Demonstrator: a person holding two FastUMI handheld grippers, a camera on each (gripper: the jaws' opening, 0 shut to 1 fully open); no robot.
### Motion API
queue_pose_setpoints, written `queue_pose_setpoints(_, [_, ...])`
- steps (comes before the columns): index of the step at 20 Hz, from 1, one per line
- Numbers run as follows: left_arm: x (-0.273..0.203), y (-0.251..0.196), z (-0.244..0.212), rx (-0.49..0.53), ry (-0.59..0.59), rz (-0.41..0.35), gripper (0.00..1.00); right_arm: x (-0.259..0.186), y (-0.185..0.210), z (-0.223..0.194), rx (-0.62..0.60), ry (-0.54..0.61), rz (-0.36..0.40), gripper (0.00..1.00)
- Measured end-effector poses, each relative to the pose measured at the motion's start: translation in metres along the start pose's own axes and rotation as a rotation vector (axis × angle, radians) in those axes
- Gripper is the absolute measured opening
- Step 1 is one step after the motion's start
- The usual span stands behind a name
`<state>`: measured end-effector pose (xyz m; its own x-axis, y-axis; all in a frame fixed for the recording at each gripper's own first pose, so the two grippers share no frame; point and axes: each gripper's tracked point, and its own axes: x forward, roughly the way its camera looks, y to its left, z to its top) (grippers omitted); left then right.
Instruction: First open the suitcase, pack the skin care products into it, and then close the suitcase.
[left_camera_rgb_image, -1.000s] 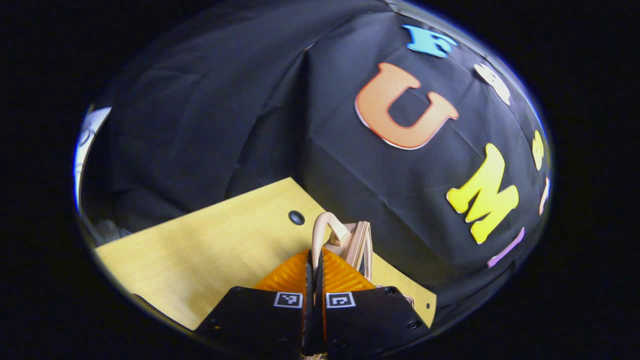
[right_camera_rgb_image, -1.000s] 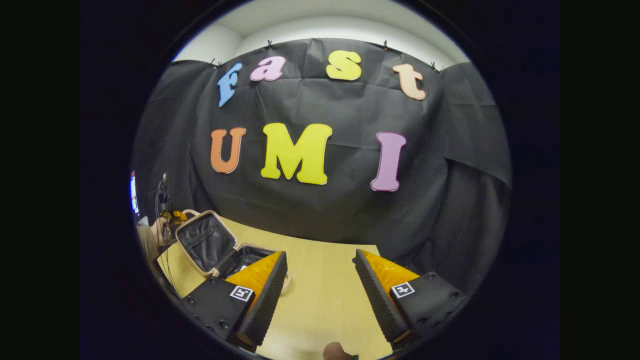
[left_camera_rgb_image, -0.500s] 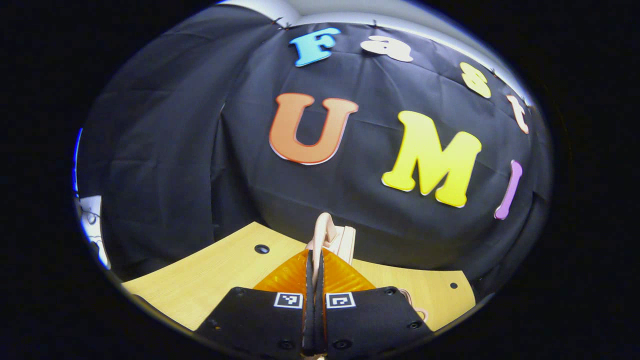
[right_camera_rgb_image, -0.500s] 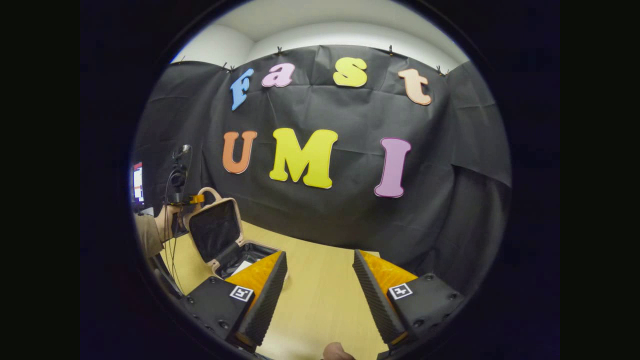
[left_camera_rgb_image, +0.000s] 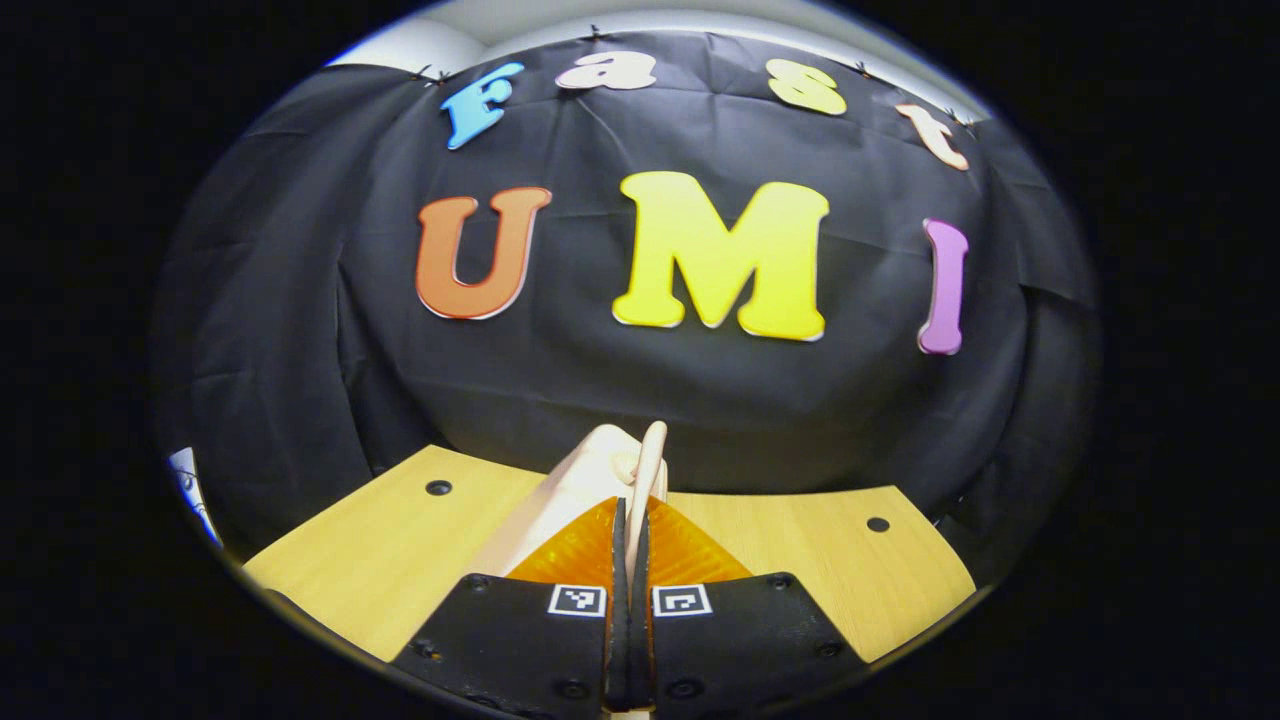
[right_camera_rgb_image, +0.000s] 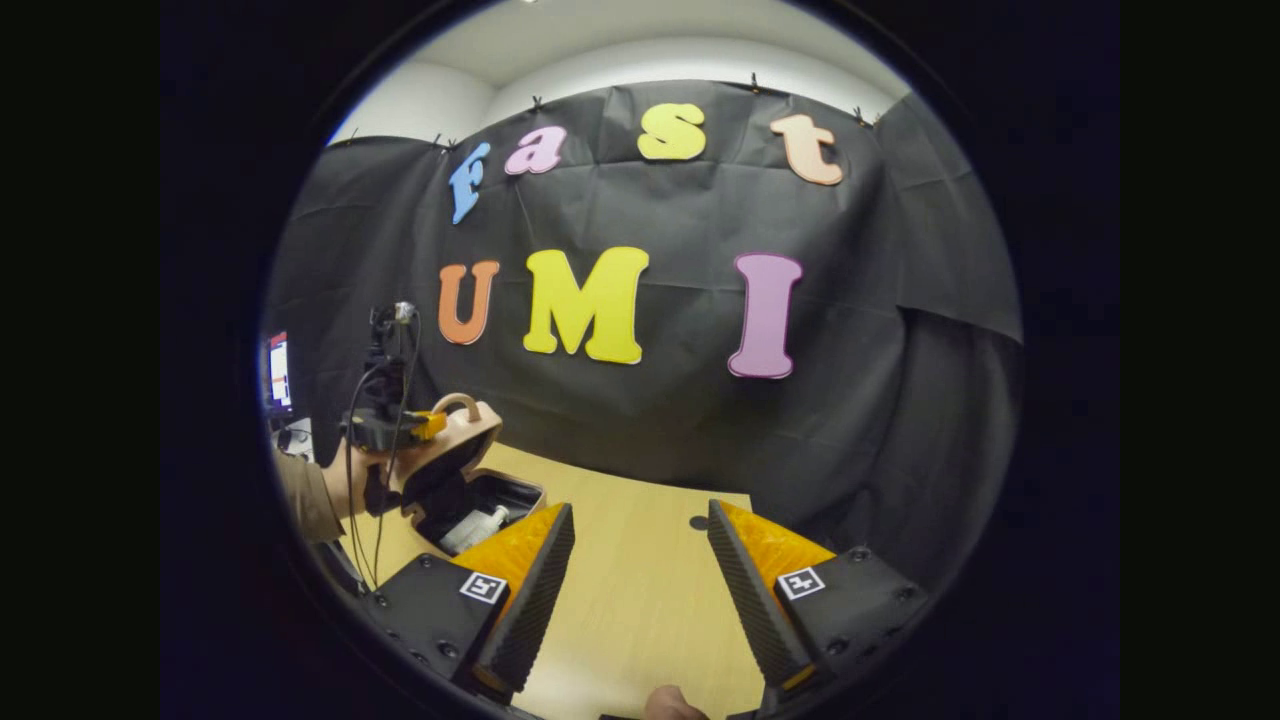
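Suitcase first: a small beige hard-shell suitcase (right_camera_rgb_image: 470, 480) with a dark fabric lining sits near the left edge of the pale yellow wooden table (right_camera_rgb_image: 640, 590) in the right gripper view. Its lid (right_camera_rgb_image: 455, 445) is tilted forward over the base, partly lowered, with a gap still showing between the two halves. Inside the base compartment lies a white skin care bottle (right_camera_rgb_image: 478, 525), resting on its side against the dark lining; what else the base holds cannot be made out.

The left gripper (right_camera_rgb_image: 425, 428), seen there with a person's hand (right_camera_rgb_image: 365, 485) and a tan sleeve behind it, is at the top of the lid beside the looped beige carry handle (right_camera_rgb_image: 458, 402). In the left gripper view, the left gripper (left_camera_rgb_image: 630, 535) has its orange-backed fingers pressed together on the thin beige carry handle (left_camera_rgb_image: 645, 470), which stands up between them, and the lid's smooth beige outer shell (left_camera_rgb_image: 570, 480) slopes away to the left of the fingers. Two small dark holes show near the table's far edge.

The right gripper (right_camera_rgb_image: 640, 580) hovers above the table's middle, its ribbed black pads spread wide apart with nothing between them, well apart from the suitcase. A fingertip shows at the bottom edge of that view.
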<state>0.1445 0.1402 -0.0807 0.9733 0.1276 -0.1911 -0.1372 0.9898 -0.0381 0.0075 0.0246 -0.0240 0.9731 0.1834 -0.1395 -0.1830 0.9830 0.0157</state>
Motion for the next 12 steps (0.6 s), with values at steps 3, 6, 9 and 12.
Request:
queue_pose_setpoints(3, [0.006,-0.043,-0.037,0.072,0.064,-0.033,0.03,0.001,-0.018,-0.013,0.02,0.024,-0.001,0.8])
queue_pose_setpoints(6, [0.01,-0.077,-0.08,0.118,0.147,-0.048,0.03,0.001,-0.035,-0.028,0.032,0.048,-0.009,0.8])
queue_pose_setpoints(9, [0.02,-0.095,-0.114,0.18,0.214,-0.045,0.03,-0.004,-0.054,-0.04,0.043,0.065,-0.029,0.8])
queue_pose_setpoints(12, [0.022,-0.102,-0.139,0.181,0.272,-0.021,0.03,-0.007,-0.07,-0.055,0.075,0.089,-0.057,0.77])
